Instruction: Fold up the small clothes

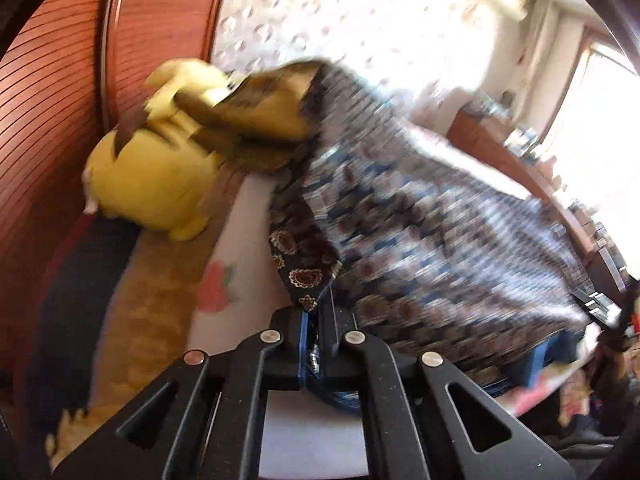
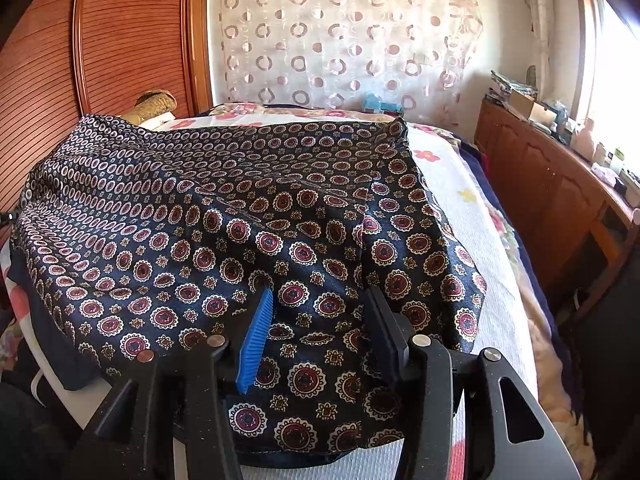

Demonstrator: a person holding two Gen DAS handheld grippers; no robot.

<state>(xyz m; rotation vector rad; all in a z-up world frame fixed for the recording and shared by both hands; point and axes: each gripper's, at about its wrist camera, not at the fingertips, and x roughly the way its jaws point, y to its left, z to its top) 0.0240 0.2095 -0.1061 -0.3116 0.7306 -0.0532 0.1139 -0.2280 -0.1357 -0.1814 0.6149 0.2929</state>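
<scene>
The left gripper (image 1: 316, 312) has its two black fingers pressed together, pinching a corner of the dark navy satin garment printed with red-and-cream medallions (image 1: 420, 216); the pinched corner rises above the fingertips, and the remainder of the fabric spreads up and to the right across the left wrist view, heavily blurred. In the right wrist view the same garment (image 2: 240, 216) lies spread over the white bedspread with pink floral print (image 2: 452, 184), covering most of the near part of the bed, with one edge folded over along the right side. The right gripper (image 2: 320, 316) has its jaws spread about halfway: the blue ribbed pad (image 2: 256, 340) stands on the left, the black finger (image 2: 384, 332) on the right, and the patterned fabric lies between and beneath them; the view does not show whether the fingertips touch the cloth, and neither pad presses on it. A yellow plush toy (image 1: 152, 176) lies on the bed against the reddish-brown slatted wooden wardrobe door (image 1: 60, 112), to the left of the raised fabric. A sheer white curtain with pink ring motifs (image 2: 344, 40) hangs behind the bed. A brown wooden sideboard (image 2: 552, 184) carrying small items stands along the right wall beneath a bright window.
</scene>
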